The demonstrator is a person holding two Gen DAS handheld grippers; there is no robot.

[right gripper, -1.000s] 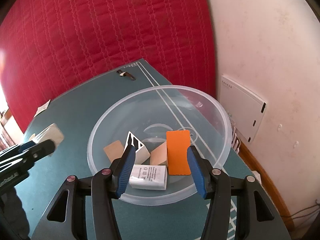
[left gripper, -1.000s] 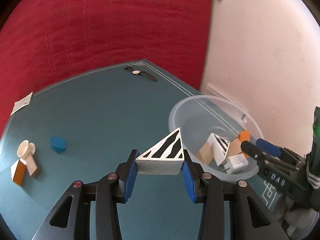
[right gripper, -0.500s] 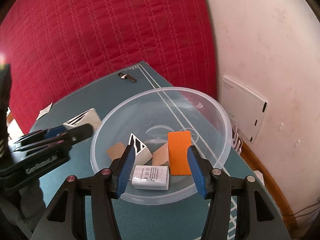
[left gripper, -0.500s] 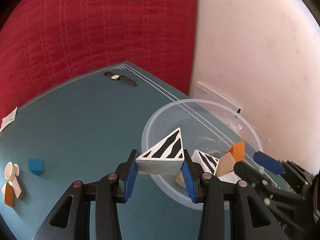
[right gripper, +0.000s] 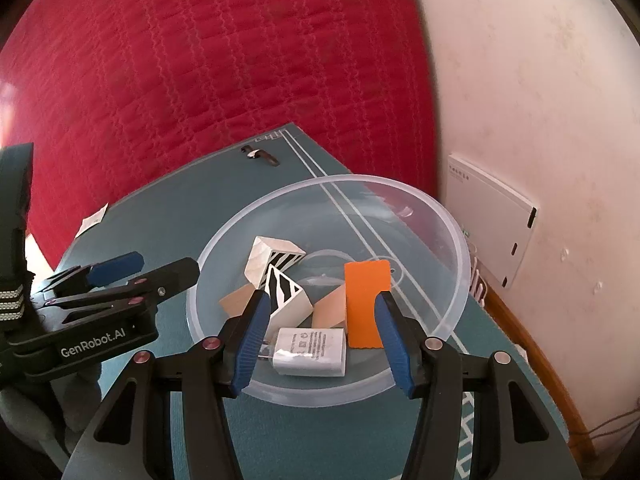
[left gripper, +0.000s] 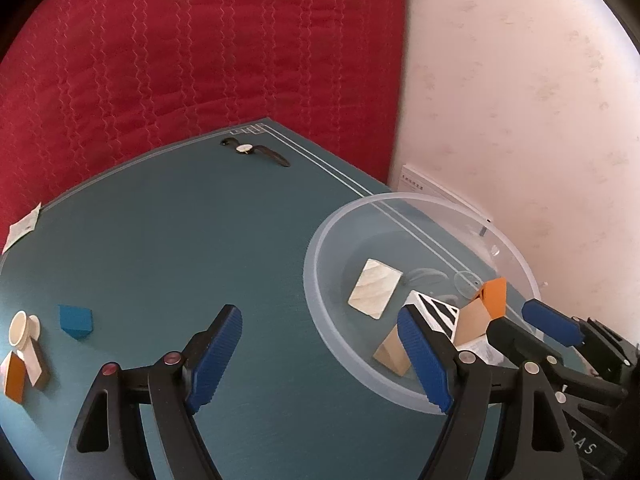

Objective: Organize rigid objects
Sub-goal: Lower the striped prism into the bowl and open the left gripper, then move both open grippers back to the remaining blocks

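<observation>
Sitting inside the clear plastic bowl [right gripper: 452,236], the zebra-striped wooden wedge [right gripper: 276,258] lies on its side toward the far left of the floor, pale wood face [left gripper: 374,288] up from the left wrist view. Not between any pads.

Left gripper [left gripper: 320,354]: jaws opening, nothing between them, only bare mat; its right blue pad [left gripper: 424,360] hangs over the bowl's near rim. In the right wrist view the same gripper [right gripper: 140,264] sits just outside the bowl's left edge.

Right gripper [right gripper: 320,340]: jaws partly apart, hovering over the near rim, not clamped on anything. The blocks seen between the pads lie below, on the bowl floor.

Also in the bowl:
- second black-and-white striped block [right gripper: 286,294], just in front of the wedge, touching or nearly so
- orange rectangular block [right gripper: 366,304], leaning upright at right
- two plain tan wooden blocks [right gripper: 236,300], either side of the striped one
- white charger plug with printed label [right gripper: 308,350], nearest the right gripper

Bowl rests on the teal table mat [left gripper: 180,240], near its right edge.

Left on the mat, well apart from the bowl: blue block [left gripper: 75,320], small cream cup-shaped piece [left gripper: 22,326], orange-and-wood blocks [left gripper: 20,372] at the left edge. Black-strap wristwatch [left gripper: 256,151] at the far corner, white paper tag [left gripper: 22,228] at the far left edge.

Red quilted cloth [left gripper: 180,60] behind the table, pale wall [right gripper: 540,100] to the right with a white flat box [right gripper: 490,216] mounted low on it.
</observation>
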